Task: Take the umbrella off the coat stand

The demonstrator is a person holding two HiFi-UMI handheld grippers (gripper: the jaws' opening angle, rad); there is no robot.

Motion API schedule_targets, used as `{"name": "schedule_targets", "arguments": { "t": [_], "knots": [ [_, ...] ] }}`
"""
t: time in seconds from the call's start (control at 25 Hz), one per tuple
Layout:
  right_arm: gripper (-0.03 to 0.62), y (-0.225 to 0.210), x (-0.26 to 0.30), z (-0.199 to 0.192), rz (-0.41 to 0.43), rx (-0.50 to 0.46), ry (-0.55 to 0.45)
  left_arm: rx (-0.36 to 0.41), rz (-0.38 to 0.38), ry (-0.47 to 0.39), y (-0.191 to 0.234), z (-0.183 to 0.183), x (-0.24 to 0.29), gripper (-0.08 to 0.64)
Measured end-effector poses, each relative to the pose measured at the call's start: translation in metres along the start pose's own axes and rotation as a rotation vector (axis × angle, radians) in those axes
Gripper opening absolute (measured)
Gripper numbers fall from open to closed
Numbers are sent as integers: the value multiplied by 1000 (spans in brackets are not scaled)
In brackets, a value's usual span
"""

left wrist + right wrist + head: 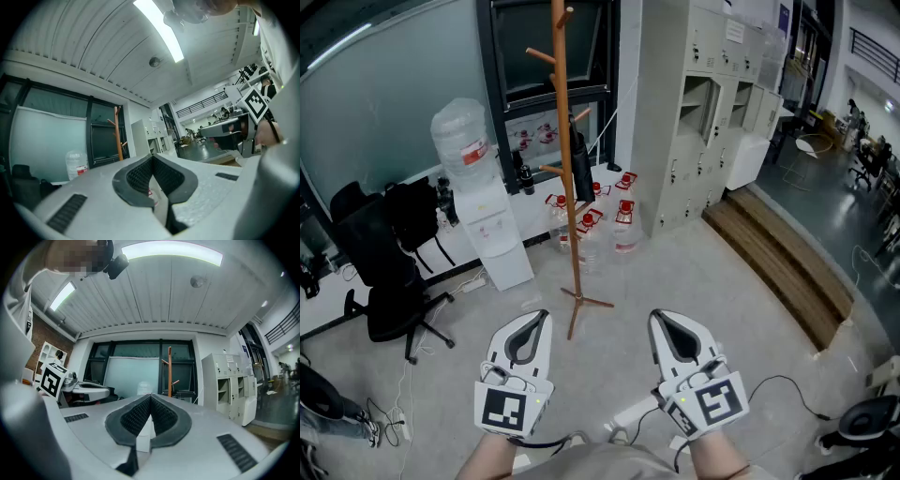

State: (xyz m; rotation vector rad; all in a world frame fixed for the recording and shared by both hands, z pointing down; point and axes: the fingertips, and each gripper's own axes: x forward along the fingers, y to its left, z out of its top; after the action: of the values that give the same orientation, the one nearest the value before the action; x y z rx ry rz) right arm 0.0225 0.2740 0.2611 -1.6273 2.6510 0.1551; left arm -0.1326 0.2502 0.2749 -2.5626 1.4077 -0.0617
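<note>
A tall wooden coat stand [566,141] rises from the floor ahead of me. A dark folded umbrella [579,167] hangs from one of its pegs on the right side. Well short of the stand, low in the head view, my left gripper [542,315] and right gripper [660,317] are held side by side and level. Both are shut, tips touching, with nothing between them. The stand [117,133] shows far off past the left gripper [152,156], and the stand [169,371] also shows beyond the right gripper [150,395]. I cannot make out the umbrella in either gripper view.
A water dispenser [483,202] stands left of the stand. Several red-capped bottles [609,220] sit on the floor behind its base. Grey lockers [703,103] line the right, with a wooden step [778,262] beyond. A black office chair [389,272] is at the left.
</note>
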Motion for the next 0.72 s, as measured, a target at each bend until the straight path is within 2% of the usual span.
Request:
{"name": "schedule_targets", "arguments": {
  "t": [0.16,0.36,0.72],
  "knots": [
    [6,-3,7,-4,-11,-18,-3,10,-3,2,-3,-1,8,8],
    [6,-15,8,0,0,31,-25,-1,-5,31,-9,-3,17,7],
    [6,-38,8,-10,15,26,0,0,-22,60,-30,-13,39,8]
  ]
}}
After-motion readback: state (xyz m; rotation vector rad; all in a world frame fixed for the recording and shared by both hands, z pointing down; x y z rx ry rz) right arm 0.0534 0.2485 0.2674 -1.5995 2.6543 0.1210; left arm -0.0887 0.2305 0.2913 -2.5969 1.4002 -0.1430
